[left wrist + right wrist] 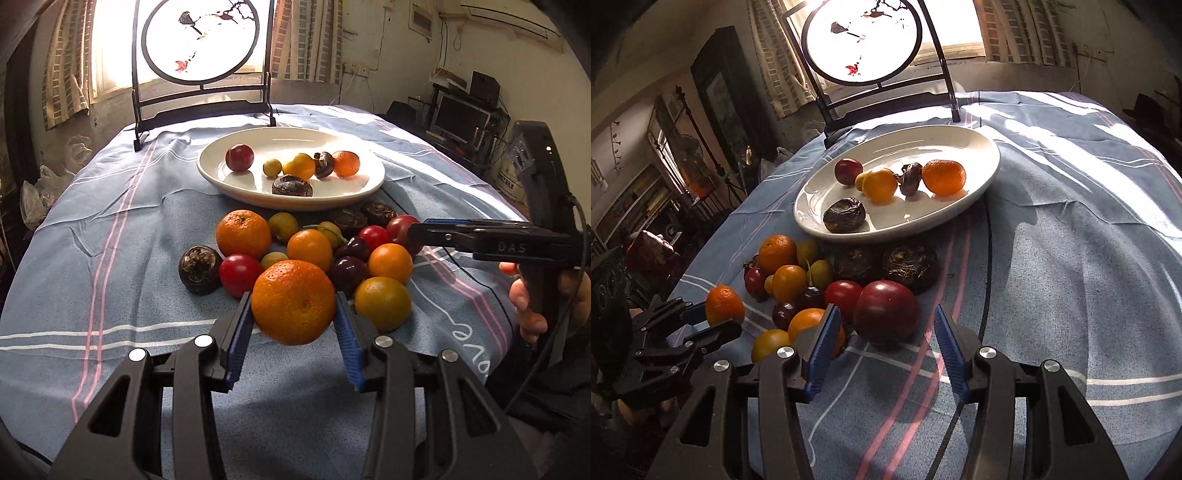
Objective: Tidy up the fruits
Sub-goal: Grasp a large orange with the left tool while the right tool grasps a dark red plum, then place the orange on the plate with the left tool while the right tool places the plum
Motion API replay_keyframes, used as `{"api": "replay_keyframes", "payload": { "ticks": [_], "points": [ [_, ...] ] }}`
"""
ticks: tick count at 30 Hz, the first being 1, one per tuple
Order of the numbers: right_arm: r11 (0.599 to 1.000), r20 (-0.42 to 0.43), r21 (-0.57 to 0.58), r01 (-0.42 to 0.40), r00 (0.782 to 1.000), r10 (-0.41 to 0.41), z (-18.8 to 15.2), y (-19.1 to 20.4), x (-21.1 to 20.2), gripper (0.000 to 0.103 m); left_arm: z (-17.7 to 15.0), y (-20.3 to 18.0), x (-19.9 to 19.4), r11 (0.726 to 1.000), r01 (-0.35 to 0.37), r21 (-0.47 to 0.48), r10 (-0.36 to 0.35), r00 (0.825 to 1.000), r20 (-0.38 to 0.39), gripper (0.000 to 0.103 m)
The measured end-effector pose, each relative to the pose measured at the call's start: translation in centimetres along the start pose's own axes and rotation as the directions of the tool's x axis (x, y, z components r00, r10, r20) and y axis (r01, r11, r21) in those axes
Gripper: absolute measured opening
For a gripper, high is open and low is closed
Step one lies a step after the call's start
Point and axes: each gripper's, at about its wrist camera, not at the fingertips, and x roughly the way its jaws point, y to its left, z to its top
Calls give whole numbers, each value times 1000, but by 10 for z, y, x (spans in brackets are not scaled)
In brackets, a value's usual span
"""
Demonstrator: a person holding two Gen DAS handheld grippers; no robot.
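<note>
I see strong sun coming in through the window (110, 48) at the back, so bright it is all white there. Light patches shine on the cloth (1071, 155) and plate (295, 138). The fruit throws short shadows. The room sides are dim. Edges bend and go black.

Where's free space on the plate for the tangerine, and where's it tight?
The white plate is bare along its far side, behind the row of fruit, and at its near right, beside the dark wrinkled fruit. The cloth right of the plate is bare too. It is crowded in the fruit pile between plate and grippers.
</note>
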Motion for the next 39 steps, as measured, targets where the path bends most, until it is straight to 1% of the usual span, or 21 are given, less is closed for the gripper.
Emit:
{"api": "replay_keyframes", "payload": {
  "ticks": [2, 3, 4, 5, 7, 10, 12, 15, 19, 22, 24, 27, 31, 33, 35, 36, 38, 39],
  "points": [
    [999, -26, 35, -11, 1000, 12, 3, -3, 9, 53, 0, 1, -2, 1000, 1, -3, -1, 1000, 4, 42],
    [999, -34, 43, -19, 999, 21, 3, -3, 11, 50, 0, 2, -2, 1000, 0, -4, 0, 1000, 7, 42],
    [998, -33, 41, -41, 999, 43, 3, -3, 12, 44, 0, 3, -2, 1000, -1, -5, 1, 1000, 9, 42],
    [998, -29, 31, -46, 998, 47, 2, -1, 10, 40, 0, 3, -2, 1000, 0, -8, 0, 1000, 10, 42],
    [998, -5, 18, -61, 998, 61, -2, 1, 4, 39, 0, 4, -3, 1000, -7, -6, 7, 1000, 16, 42],
    [994, 42, 35, -105, 994, 104, -5, -4, -12, 39, 1, 6, -6, 1000, 1, -13, 0, 1000, 26, 42],
    [992, 80, 51, -118, 990, 113, -1, -10, -24, 40, 5, 8, -9, 1000, 6, -17, -6, 999, 36, 42],
    [990, 132, 68, -124, 985, 114, 15, -21, -40, 40, 20, 13, -12, 1000, 14, -22, -13, 999, 52, 42],
    [991, 156, 71, -110, 983, 98, 45, -28, -43, 40, 53, 19, -3, 1000, 8, -16, -7, 998, 68, 42],
    [992, 157, 64, -111, 983, 99, 72, -27, -31, 40, 81, 21, 16, 1000, -20, -2, 20, 998, 64, 42],
    [992, 149, 65, -108, 984, 98, 89, -25, -18, 40, 98, 24, 34, 1000, -28, -3, 28, 999, 45, 42],
    [991, 128, 81, -106, 987, 95, 112, -25, 9, 40, 116, 30, 64, 998, -60, -13, 60, 998, 3, 42],
    [992, 88, 96, -82, 993, 74, 133, -22, 47, 40, 129, 41, 95, 997, -59, -52, 55, 997, -59, 43],
    [994, 78, 91, -66, 995, 59, 139, -18, 61, 40, 131, 44, 107, 996, -66, -54, 62, 995, -84, 43],
    [995, 70, 85, -57, 996, 51, 144, -16, 71, 42, 134, 47, 117, 997, -59, -59, 51, 992, -116, 43],
    [995, 72, 83, -48, 997, 42, 144, -16, 73, 42, 135, 49, 120, 996, -63, -69, 54, 991, -126, 45],
    [996, 107, 80, -43, 994, 34, 142, -16, 65, 49, 135, 55, 114, 992, -90, -94, 79, 991, -106, 65],
    [997, 125, 76, -31, 992, 21, 141, -16, 59, 51, 135, 56, 108, 990, -98, -98, 90, 992, -86, 68]
  ]
}}
